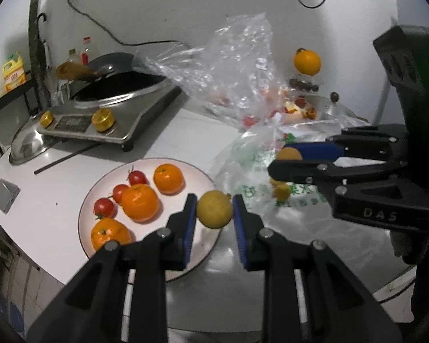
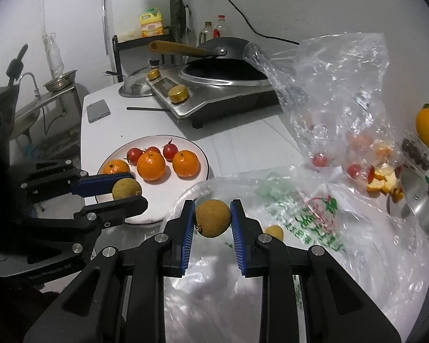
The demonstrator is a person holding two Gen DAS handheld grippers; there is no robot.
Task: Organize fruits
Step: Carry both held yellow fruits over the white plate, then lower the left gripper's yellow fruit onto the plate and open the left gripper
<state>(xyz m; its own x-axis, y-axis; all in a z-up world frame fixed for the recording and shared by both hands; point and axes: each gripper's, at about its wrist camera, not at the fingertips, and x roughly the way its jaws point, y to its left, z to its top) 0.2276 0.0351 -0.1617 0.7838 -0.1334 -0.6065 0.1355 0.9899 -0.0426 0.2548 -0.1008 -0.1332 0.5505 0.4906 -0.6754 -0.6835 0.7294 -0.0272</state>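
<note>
Left wrist: left gripper [image 1: 214, 214] pinches a dull-yellow fruit [image 1: 214, 209] (round, matte); right gripper [image 2: 212, 223] pinches a brownish one [image 2: 213, 218].

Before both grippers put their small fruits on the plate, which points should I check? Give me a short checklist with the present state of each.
1. Left gripper holds its yellow-green fruit between both pads: ok.
2. Right gripper holds its brown fruit between both pads: ok.
3. Plate has bare space on the near side for more fruit: ok.
4. Left gripper is already over the plate rim: ok.
5. Right gripper is over the plate: not ok, it is above the printed plastic bag.
6. The two grippers are apart, with no contact: ok.
</note>
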